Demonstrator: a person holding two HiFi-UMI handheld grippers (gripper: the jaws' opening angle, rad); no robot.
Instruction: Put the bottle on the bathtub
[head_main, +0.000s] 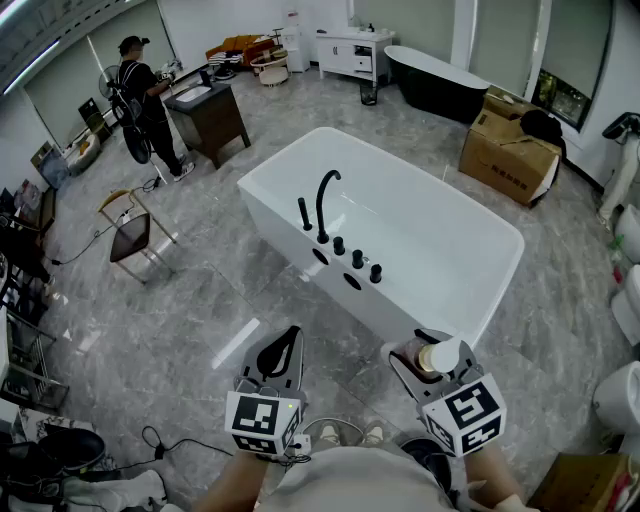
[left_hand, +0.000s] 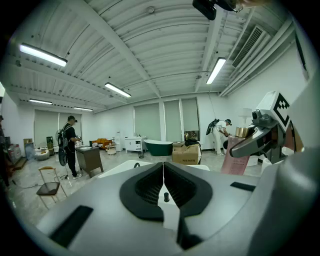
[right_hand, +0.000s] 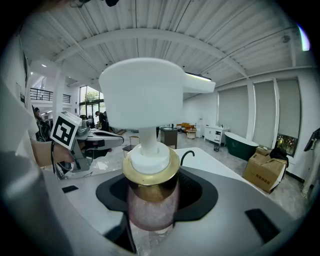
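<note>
Right gripper view shows a translucent pink pump bottle with a gold collar and a white pump head (right_hand: 150, 200) standing upright between the jaws of the right tool (right_hand: 154, 186). The dark pads are closed partway on the bottle's sides and hold it off the ground. In the head view the bottle sits low and right of centre, above the grey marble-look floor (head_main: 180, 330) and just short of the near corner of the white freestanding bathtub (head_main: 280, 240).

The left tool (left_hand: 163, 172) carries nothing; its jaws meet in a thin seam. It hangs to the left of the right tool, near it but apart.

The tub's near rim carries a tall curved black faucet (head_main: 325, 205) and a row of black knobs (head_main: 355, 258). Farther off, a person (head_main: 145, 100) stands at a dark wooden vanity (head_main: 212, 118), and cardboard boxes (head_main: 505, 150) sit near a dark second tub (head_main: 435, 85).

By the look of things, the bottle is picked up and carried close. Bringing it over the rim, setting it down and letting go are not yet done.

The bottle's base is hidden below the jaws, and the head view shows only its cap and collar.
</note>
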